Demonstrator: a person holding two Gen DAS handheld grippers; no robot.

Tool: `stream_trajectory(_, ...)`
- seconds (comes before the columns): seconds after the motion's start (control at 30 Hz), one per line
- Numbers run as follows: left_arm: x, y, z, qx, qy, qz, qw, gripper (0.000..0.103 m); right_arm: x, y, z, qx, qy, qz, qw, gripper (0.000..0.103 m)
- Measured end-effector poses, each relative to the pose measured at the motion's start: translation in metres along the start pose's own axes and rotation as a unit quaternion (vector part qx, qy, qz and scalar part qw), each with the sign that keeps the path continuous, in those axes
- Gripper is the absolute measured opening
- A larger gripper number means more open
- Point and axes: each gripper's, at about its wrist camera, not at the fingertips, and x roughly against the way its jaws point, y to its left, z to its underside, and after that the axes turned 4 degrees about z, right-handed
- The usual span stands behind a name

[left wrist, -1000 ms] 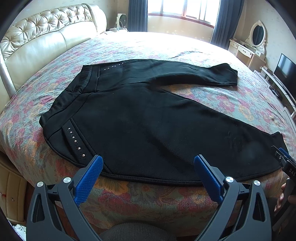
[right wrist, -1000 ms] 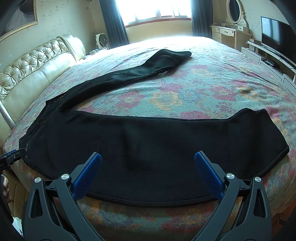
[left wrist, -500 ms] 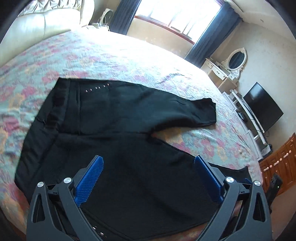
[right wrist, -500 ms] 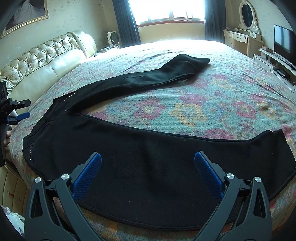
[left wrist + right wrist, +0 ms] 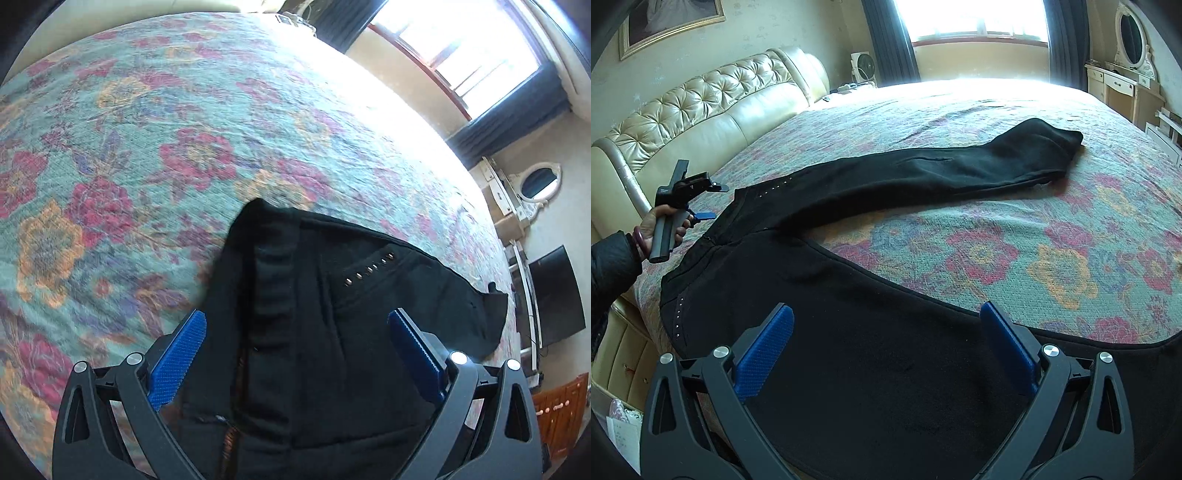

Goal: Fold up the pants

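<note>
Pants point(image 5: 886, 229) flat, left tongs point(image 5: 295, 350) spread above waistband

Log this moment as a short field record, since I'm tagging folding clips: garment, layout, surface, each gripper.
garment: black pants with small metal studs
layout: spread flat, legs apart, not yet folded
surface: floral bedspread
left gripper: open, over the waistband, holding nothing
right gripper: open, above the near leg, holding nothing

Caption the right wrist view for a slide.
Open right gripper above black pants spread on a floral bedspread; left gripper near the waistband.
</note>
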Motion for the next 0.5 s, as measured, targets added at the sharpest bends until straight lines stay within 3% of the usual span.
stream_trajectory(0.13,-0.025,0.014,-0.025,-0.007,0.006,0.013,0.9999,0.098,-0.012,0.001,-0.004,-0.004,0.015,-0.013,1.000,0.101)
stream_trajectory(0.27,-0.043,-0.002,-0.036,-0.061,0.005,0.011,0.9981,0.097,-0.026,0.000,-0.016,0.006,0.020,-0.042,0.999,0.101)
stream_trajectory(0.37,-0.059,-0.004,-0.043,-0.062,0.030,0.029,0.9972,0.034,-0.042,-0.004,-0.043,0.032,0.018,-0.077,0.996,0.101)
stream_trajectory(0.5,-0.066,-0.008,-0.045,-0.092,0.043,0.026,0.9945,0.033,-0.081,-0.007,-0.120,0.106,0.003,-0.091,0.990,0.101)
